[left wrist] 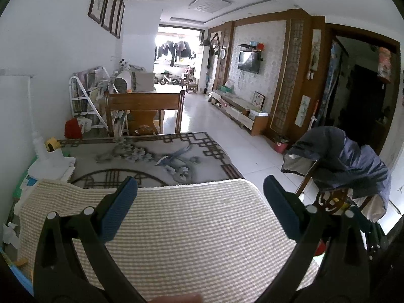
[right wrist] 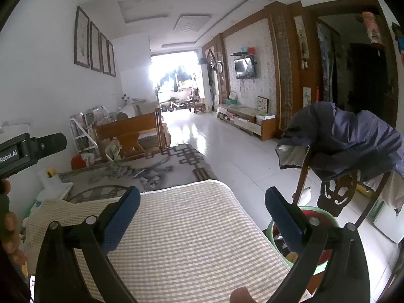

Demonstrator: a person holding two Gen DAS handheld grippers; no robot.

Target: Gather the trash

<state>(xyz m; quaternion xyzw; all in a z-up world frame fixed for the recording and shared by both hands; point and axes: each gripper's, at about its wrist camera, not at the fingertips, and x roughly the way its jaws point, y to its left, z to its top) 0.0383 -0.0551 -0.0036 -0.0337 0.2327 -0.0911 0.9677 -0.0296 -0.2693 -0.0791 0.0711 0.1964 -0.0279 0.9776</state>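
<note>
My left gripper (left wrist: 200, 189) is open and empty, held above a beige checkered cloth (left wrist: 192, 232) that covers the near part of a table. My right gripper (right wrist: 202, 199) is open and empty above the same cloth (right wrist: 181, 237). A crumpled white tissue (left wrist: 10, 232) lies at the cloth's left edge. A green-rimmed bin (right wrist: 315, 242) with a red inside stands on the floor at the table's right, partly behind my right gripper's finger. The body of the left gripper (right wrist: 27, 151) shows at the left of the right wrist view.
A grey patterned table cover (left wrist: 156, 161) lies beyond the cloth. A white lamp base (left wrist: 50, 161) and a yellow tape roll (left wrist: 53, 144) stand at the left. A wooden chair draped with a dark blue jacket (right wrist: 348, 141) stands right. A wooden bench (left wrist: 144, 111) is beyond.
</note>
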